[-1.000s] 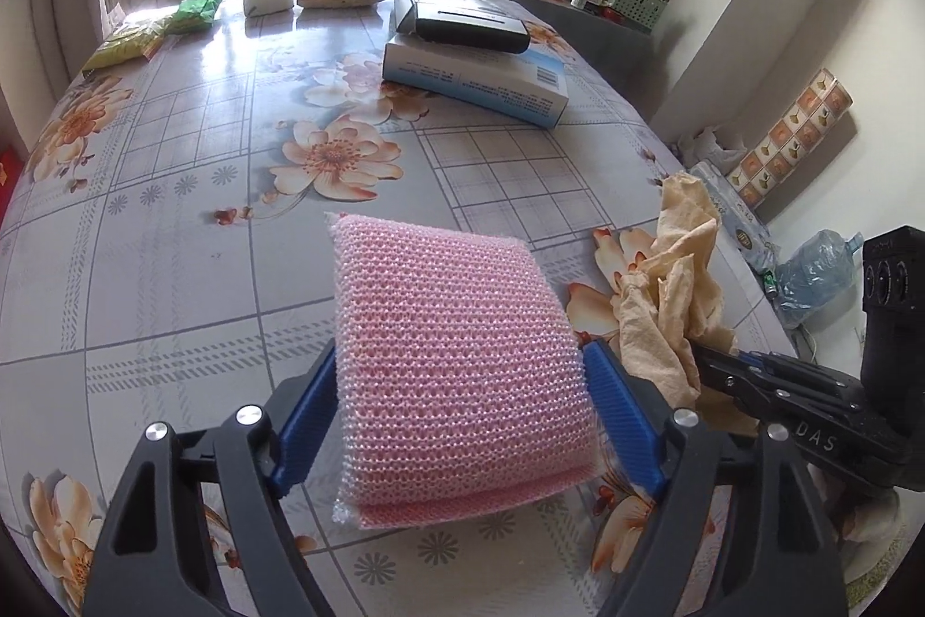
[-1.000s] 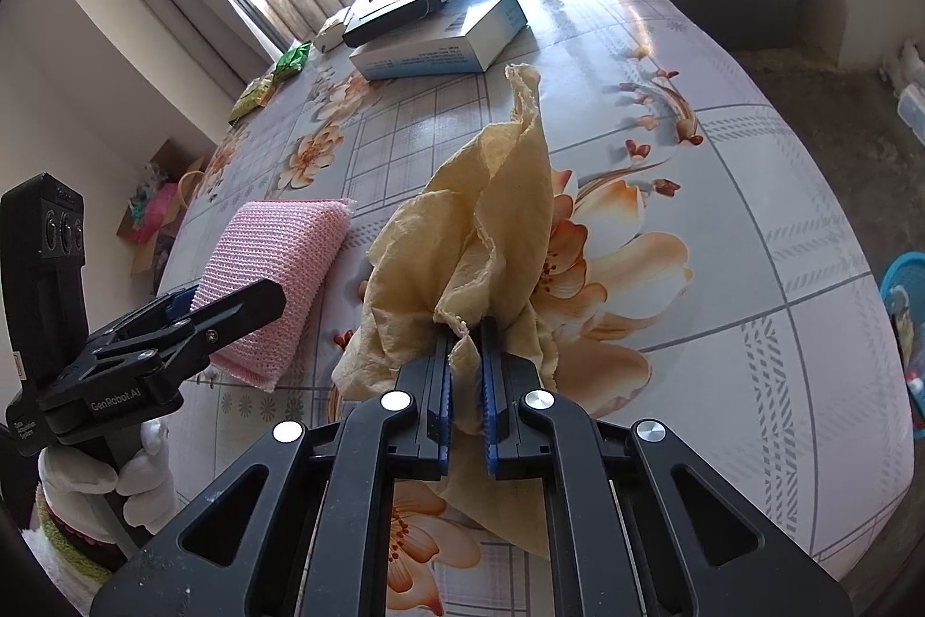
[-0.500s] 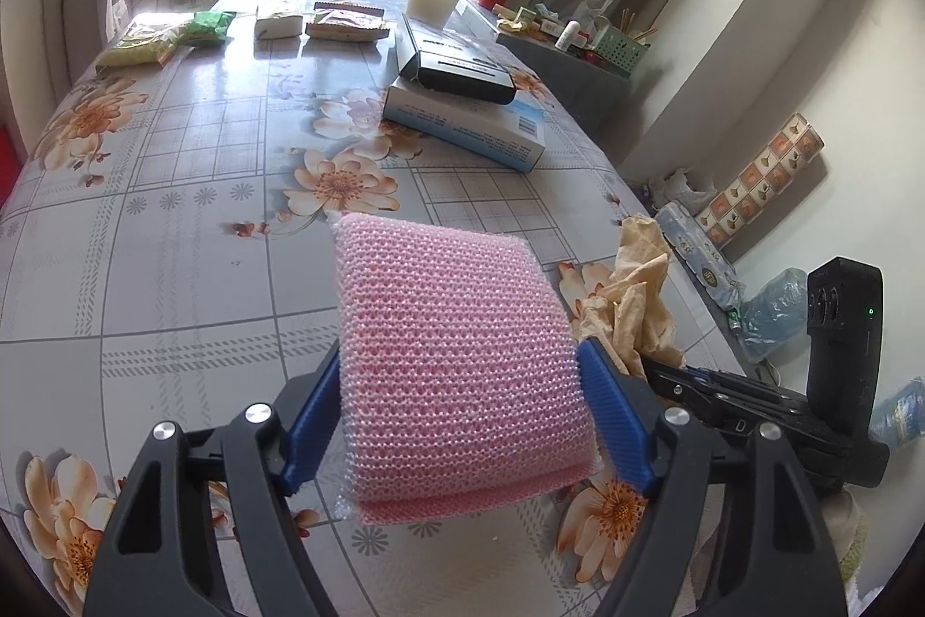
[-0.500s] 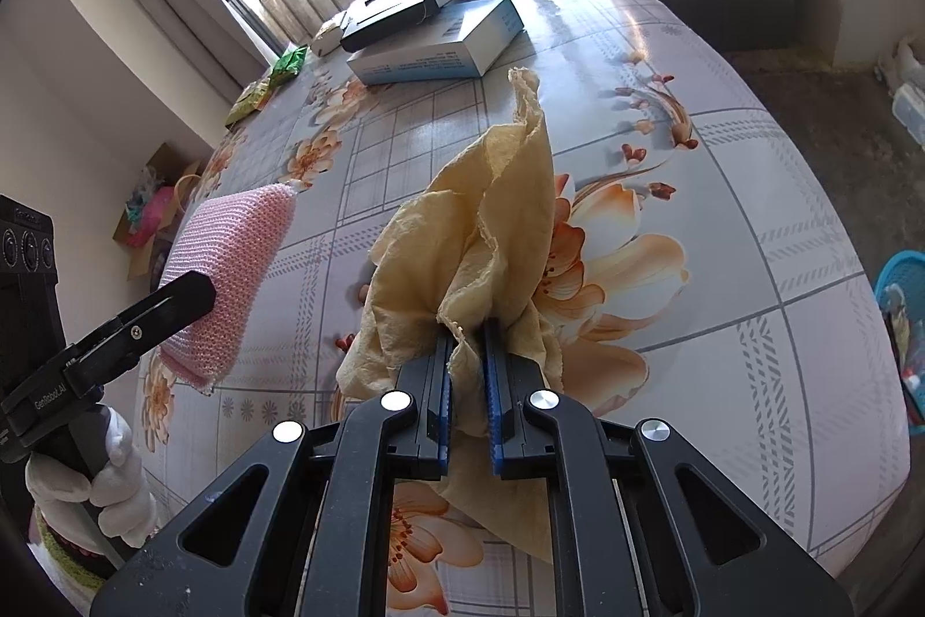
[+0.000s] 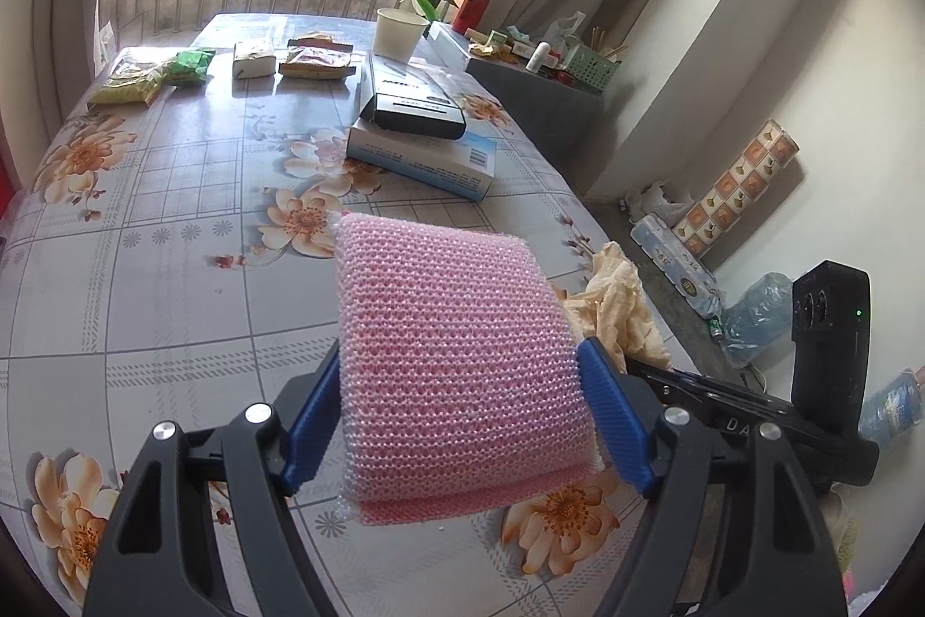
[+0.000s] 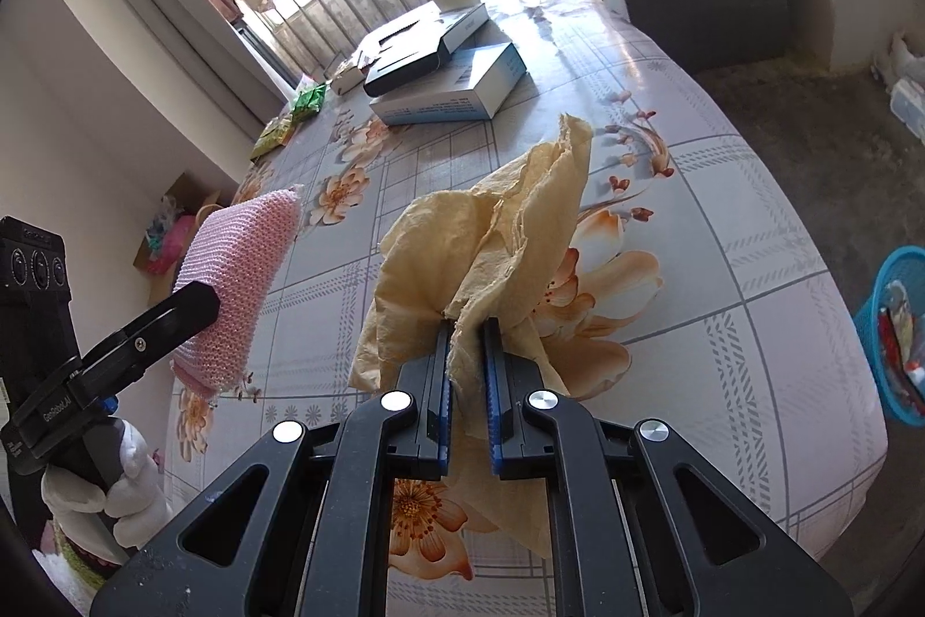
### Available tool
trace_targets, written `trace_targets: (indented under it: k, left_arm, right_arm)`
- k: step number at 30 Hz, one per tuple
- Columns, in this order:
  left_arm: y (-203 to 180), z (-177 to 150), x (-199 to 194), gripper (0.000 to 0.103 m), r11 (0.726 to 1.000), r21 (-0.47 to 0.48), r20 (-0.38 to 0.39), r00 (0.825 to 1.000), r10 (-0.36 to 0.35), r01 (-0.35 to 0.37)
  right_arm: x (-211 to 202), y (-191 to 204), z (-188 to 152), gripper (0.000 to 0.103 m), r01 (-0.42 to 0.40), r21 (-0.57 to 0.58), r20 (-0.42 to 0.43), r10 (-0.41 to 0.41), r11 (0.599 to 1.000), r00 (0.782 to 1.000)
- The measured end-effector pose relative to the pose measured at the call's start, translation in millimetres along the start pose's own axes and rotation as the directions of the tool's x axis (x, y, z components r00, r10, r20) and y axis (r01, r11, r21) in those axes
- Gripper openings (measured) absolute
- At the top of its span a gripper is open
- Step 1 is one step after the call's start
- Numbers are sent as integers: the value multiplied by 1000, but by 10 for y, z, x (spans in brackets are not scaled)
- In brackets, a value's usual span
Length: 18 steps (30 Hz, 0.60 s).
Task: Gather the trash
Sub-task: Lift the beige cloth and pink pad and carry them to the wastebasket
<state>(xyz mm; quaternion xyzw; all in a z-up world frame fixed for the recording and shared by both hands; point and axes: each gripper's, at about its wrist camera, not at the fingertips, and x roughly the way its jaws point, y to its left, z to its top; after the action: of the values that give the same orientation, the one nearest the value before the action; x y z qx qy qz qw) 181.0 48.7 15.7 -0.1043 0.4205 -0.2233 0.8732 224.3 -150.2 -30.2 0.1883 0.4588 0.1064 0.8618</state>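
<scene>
Left hand-held gripper [image 5: 462,420] clenched on pink sponge [image 5: 457,374]; right hand-held gripper [image 6: 467,374] clenched on crumpled yellow paper [image 6: 497,241]; blue basket [image 6: 893,333] on floor holding scraps; white cup [image 5: 399,33] on bench [image 5: 173,270]

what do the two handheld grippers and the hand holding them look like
Both grippers are black plastic frames with triangular cut-outs, round silver bolts and ribbed blue pads on the fingers. From the right wrist view, the left gripper carries white GenRobot.AI lettering and a black camera block with round lenses; the hand on it wears a white glove. The right gripper is built the same. No cables show.
</scene>
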Motion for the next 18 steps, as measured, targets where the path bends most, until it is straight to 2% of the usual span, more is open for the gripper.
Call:
trace_targets:
  k: [6,10,15,18]
  left_arm:
    - [-247,76,-73,76,998,38,19,999,-47,46]
    - [-517,133,-73,76,992,96,22,996,-83,81]
    - [-1030,248,77,76,973,187,-12,990,-139,139]
    - [-1429,309,254,76,951,242,-47,982,-185,190]
  right_arm:
    - [-251,-60,8,8,-19,32,55,17,999,998]
    - [-507,-195,-6,8,-20,76,122,11,997,993]
    - [-879,-561,-65,8,-19,168,216,-18,986,976]
    - [-1139,-882,-123,8,6,232,265,-69,973,962]
